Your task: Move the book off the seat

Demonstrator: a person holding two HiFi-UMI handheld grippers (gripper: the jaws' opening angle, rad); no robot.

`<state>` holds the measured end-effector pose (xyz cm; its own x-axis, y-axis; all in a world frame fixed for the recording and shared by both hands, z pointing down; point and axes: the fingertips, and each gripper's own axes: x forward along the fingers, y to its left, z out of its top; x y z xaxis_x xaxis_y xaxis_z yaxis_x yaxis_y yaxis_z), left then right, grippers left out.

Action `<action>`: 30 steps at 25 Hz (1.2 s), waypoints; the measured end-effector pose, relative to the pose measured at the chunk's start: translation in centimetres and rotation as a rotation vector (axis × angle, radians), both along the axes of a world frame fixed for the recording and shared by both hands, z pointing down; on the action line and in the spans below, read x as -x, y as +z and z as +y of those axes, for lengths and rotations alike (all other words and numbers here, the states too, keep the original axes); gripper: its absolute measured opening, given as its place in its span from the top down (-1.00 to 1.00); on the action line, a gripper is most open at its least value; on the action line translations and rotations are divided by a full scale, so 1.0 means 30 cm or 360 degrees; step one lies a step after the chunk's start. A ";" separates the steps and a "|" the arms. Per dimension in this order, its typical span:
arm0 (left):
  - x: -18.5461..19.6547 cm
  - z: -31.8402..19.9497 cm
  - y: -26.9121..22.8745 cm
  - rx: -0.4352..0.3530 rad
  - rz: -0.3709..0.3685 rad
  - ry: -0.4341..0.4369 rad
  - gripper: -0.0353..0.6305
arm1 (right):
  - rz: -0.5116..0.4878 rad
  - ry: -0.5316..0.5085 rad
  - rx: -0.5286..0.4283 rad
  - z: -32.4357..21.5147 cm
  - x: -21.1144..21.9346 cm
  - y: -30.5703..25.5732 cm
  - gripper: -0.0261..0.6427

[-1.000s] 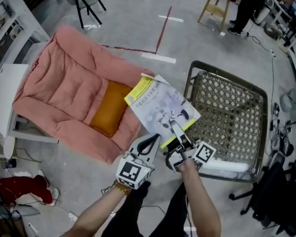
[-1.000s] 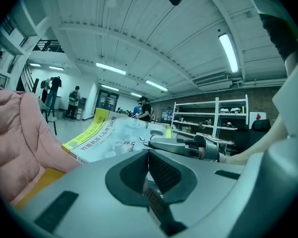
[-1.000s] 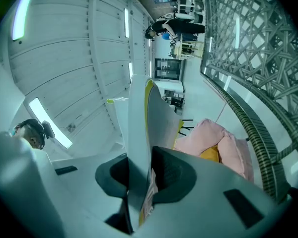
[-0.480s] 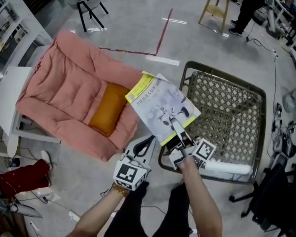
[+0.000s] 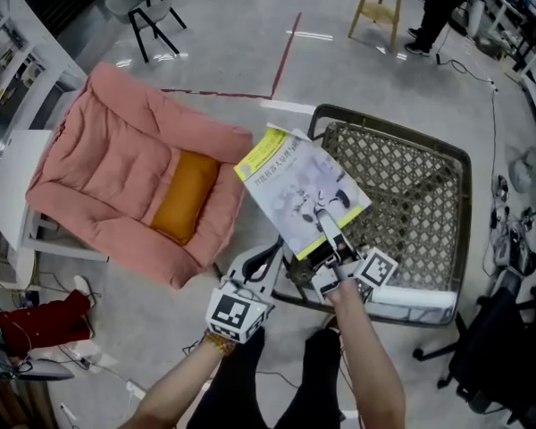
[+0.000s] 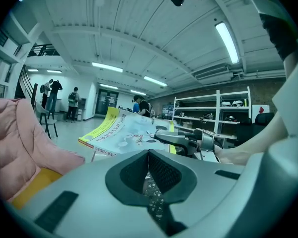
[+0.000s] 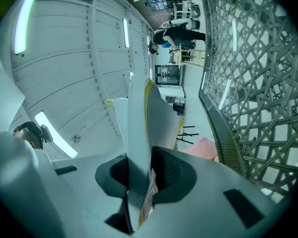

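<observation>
book [image 5: 301, 189] — carried further from pink seat [image 5: 116, 164], over wicker frame [image 5: 429, 206]

Left tongs [image 5: 270, 259] closed, empty, just beside right tongs [image 5: 327, 232] clamped on book [image 5: 295, 181]; both forearms extended forward

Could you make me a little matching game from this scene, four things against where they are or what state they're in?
1. book
2. orange pillow
3. left tool
4. wicker frame

A. lying on the pink seat
B. empty, jaws together
C. clamped in the right tool
D. on the floor, right of the pink seat

Pairs: 1-C, 2-A, 3-B, 4-D
</observation>
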<state>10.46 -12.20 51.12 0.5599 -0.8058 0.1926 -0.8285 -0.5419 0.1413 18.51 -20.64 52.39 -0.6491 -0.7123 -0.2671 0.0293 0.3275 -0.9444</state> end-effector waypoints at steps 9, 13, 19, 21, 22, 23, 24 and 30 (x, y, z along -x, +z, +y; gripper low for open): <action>-0.184 -0.014 -0.045 -0.0030 -0.0011 0.0078 0.86 | -0.0006 0.0076 0.0005 0.000 -0.201 -0.022 0.70; -0.259 -0.007 -0.042 -0.0031 -0.0021 0.0102 0.86 | -0.0010 0.0104 0.0004 0.004 -0.290 -0.026 0.70; -0.364 -0.011 -0.046 -0.0028 -0.0020 0.0129 0.86 | -0.0025 0.0130 -0.0003 0.006 -0.401 -0.039 0.70; -0.404 -0.013 -0.044 -0.0030 -0.0028 0.0141 0.87 | -0.0029 0.0141 -0.0004 0.006 -0.444 -0.039 0.70; -0.423 -0.014 -0.042 -0.0027 -0.0031 0.0147 0.86 | -0.0019 0.0148 -0.0001 0.006 -0.468 -0.034 0.70; -0.442 -0.014 -0.041 -0.0024 -0.0033 0.0152 0.86 | -0.0011 0.0155 0.0003 0.006 -0.490 -0.029 0.70; -0.460 -0.014 -0.041 -0.0024 -0.0032 0.0157 0.86 | -0.0008 0.0162 0.0008 0.005 -0.512 -0.025 0.70; -0.568 -0.018 -0.025 -0.0012 -0.0051 0.0196 0.86 | -0.0005 0.0207 0.0008 -0.005 -0.639 -0.014 0.70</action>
<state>27.50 -12.75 50.37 0.6486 -0.7327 0.2060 -0.7595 -0.6409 0.1115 37.67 -20.80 51.98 -0.5504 -0.7916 -0.2654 -0.0099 0.3241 -0.9460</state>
